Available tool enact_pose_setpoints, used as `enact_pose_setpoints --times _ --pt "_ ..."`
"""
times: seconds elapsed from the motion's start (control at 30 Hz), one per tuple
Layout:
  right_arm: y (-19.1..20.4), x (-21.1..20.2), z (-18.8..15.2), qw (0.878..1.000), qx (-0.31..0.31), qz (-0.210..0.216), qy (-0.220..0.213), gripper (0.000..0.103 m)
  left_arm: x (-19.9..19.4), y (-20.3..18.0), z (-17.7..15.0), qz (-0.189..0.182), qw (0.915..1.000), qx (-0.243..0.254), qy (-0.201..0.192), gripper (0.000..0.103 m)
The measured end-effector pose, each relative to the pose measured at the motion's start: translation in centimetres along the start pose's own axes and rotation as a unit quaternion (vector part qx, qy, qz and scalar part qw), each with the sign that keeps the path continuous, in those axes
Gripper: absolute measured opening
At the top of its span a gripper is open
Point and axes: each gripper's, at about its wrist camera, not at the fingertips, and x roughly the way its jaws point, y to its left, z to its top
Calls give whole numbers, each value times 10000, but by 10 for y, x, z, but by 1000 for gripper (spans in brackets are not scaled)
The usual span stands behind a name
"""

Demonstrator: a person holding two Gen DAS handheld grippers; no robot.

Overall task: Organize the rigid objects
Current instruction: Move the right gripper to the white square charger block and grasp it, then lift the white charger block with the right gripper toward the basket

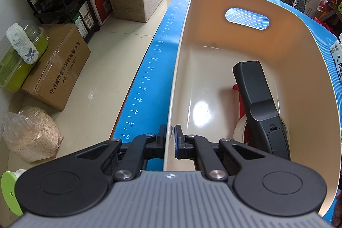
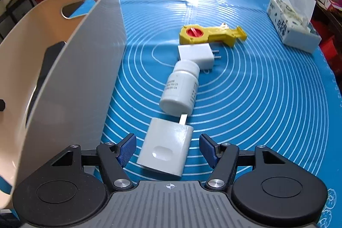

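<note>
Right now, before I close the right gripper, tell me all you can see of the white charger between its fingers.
The white charger is a smooth, glossy plastic block with rounded edges and an oval dimple on its near face. It lies flat on the blue mat, metal prongs pointing away, toward the base of the white bottle. The right gripper straddles it, open, pads not touching.

Left wrist view close above the bin's [image 1: 171, 99] near rim, facing steeply down into it, right wrist view low over the blue mat [image 2: 256, 89], bin [image 2: 85, 67] in both
</note>
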Motion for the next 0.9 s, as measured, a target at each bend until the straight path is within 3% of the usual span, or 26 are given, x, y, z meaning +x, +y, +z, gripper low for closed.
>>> enact_pose_setpoints --times 0.13,0.2,0.4,0.9 --pt "4 2 -2 9999 -30 -92 -75 68 0 0 0 0 10000 1 -1 8" --pt "6 1 -3 9998 -85 -149 -134 60 0 0 0 -1 10000 0 -1 8" --pt "9 -2 -7 9993 -232 -172 -250 51 0 0 0 -4 10000 -2 0 8" --pt "10 -23 -6 9972 -280 -193 -662 51 0 0 0 -1 10000 0 -1 8"
